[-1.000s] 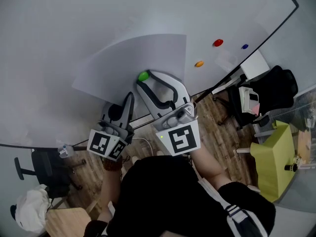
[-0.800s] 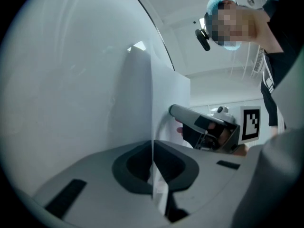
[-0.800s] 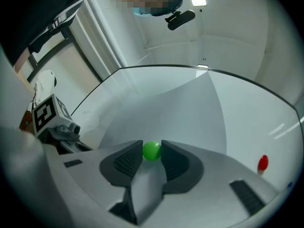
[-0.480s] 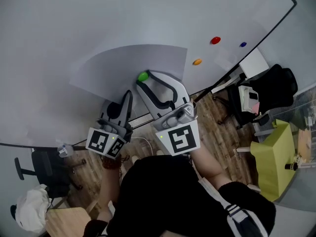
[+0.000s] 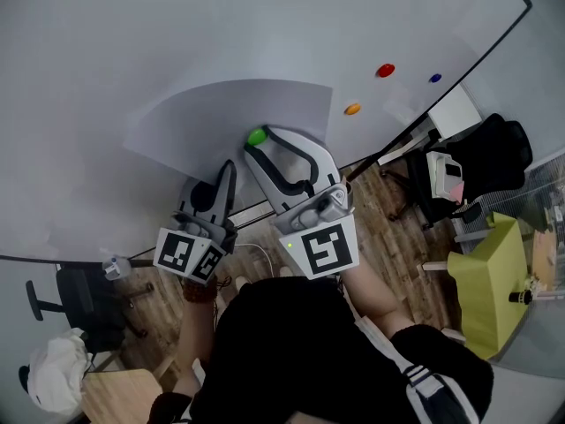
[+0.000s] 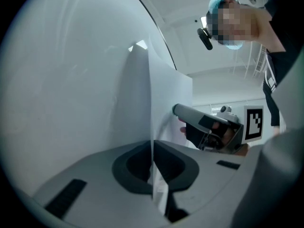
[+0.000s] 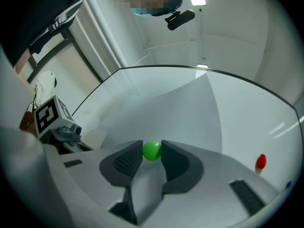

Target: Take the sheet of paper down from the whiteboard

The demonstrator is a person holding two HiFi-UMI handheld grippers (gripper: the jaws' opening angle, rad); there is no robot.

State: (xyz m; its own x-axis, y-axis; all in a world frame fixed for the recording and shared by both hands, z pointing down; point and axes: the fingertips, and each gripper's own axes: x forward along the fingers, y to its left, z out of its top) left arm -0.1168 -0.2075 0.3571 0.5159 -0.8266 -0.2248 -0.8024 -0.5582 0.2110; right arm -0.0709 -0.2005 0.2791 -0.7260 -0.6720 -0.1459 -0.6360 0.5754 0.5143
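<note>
The white sheet of paper [image 5: 229, 117] lies against the whiteboard [image 5: 132, 42], and its lower left part bows away from the board. My left gripper [image 5: 231, 168] is shut on the sheet's lower edge; in the left gripper view the paper [image 6: 166, 108] runs edge-on between the closed jaws of that gripper [image 6: 153, 148]. A green round magnet [image 5: 257, 136] sits on the sheet near its bottom edge. My right gripper [image 5: 256, 145] is shut on it. In the right gripper view both pads of this gripper [image 7: 151, 145] touch the green magnet [image 7: 152, 152] over the paper [image 7: 190, 113].
Red [image 5: 386, 70], orange [image 5: 353, 109] and blue [image 5: 435, 79] magnets sit on the board right of the sheet. Below the board's edge are a black office chair [image 5: 481, 162], a lime-green piece of furniture [image 5: 490, 285] and a dark chair [image 5: 79, 312] on the wooden floor.
The sheet's upper edge shows lower on the board than a second ago. Both grippers have kept their places and grips.
</note>
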